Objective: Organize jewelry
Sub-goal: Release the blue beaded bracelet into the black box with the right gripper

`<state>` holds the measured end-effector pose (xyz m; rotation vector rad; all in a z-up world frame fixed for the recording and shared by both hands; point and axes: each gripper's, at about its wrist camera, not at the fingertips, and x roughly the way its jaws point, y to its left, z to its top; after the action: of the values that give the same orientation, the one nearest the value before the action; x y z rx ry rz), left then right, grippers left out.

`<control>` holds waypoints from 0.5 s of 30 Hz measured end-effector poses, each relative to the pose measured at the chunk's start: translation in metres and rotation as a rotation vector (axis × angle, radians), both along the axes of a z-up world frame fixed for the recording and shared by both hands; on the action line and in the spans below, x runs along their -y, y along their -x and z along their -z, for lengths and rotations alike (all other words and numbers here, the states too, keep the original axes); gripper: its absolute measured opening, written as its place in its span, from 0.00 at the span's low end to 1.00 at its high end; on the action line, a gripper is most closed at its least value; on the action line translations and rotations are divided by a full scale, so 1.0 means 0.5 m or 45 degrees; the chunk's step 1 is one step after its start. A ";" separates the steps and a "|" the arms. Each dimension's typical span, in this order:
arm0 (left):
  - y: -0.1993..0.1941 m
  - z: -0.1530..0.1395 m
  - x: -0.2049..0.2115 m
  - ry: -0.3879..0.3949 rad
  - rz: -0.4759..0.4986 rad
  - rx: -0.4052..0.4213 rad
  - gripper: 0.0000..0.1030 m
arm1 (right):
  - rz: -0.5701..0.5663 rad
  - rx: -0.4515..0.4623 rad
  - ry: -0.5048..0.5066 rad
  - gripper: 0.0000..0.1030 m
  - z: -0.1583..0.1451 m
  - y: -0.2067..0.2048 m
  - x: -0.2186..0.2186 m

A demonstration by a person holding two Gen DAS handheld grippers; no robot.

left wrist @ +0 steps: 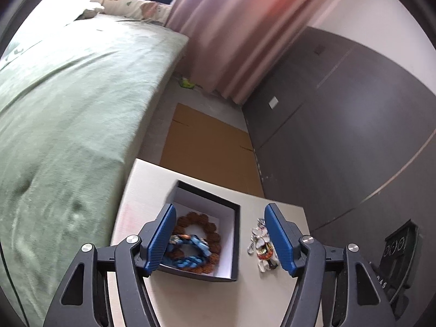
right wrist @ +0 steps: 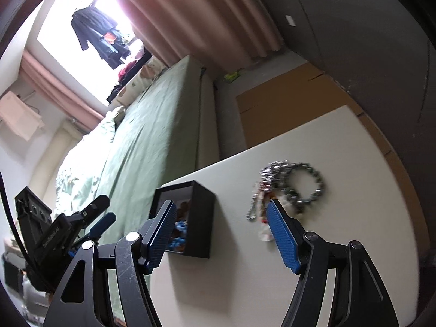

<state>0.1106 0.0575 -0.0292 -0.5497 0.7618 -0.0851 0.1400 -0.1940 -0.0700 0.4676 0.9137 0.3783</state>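
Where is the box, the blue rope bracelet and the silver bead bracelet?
Box (left wrist: 236,245), left wrist view, on its black right wall.
Blue rope bracelet (left wrist: 194,259), left wrist view, on its braided loop.
Silver bead bracelet (right wrist: 317,179), right wrist view, on its right-hand beads.

You are looking at a bedroom. A bed (left wrist: 68,103) with a green cover fills the left, running to a far bright window (right wrist: 81,32) where dark clothes (right wrist: 98,32) hang. Pink curtains (left wrist: 231,32) drop to the floor beside it. On the right stands a dark grey wardrobe (left wrist: 354,114). Brown cardboard (left wrist: 207,141) lies flat on the pale floor between bed and wardrobe. Nearest you is a white table (right wrist: 340,218).
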 end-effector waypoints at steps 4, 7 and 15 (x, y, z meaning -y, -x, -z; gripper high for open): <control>-0.012 0.008 0.049 -0.026 0.055 -0.011 0.66 | 0.032 -0.028 0.007 0.67 0.003 -0.003 0.037; -0.018 0.010 0.079 -0.057 0.085 -0.023 0.66 | 0.069 -0.045 0.024 0.67 0.008 -0.004 0.065; -0.065 0.020 0.176 -0.122 0.199 -0.117 0.66 | 0.155 -0.186 0.053 0.67 0.040 -0.014 0.135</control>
<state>0.1433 -0.0305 -0.0391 -0.4046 0.8931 -0.1678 0.1470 -0.2613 -0.0902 0.5150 1.0270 0.2162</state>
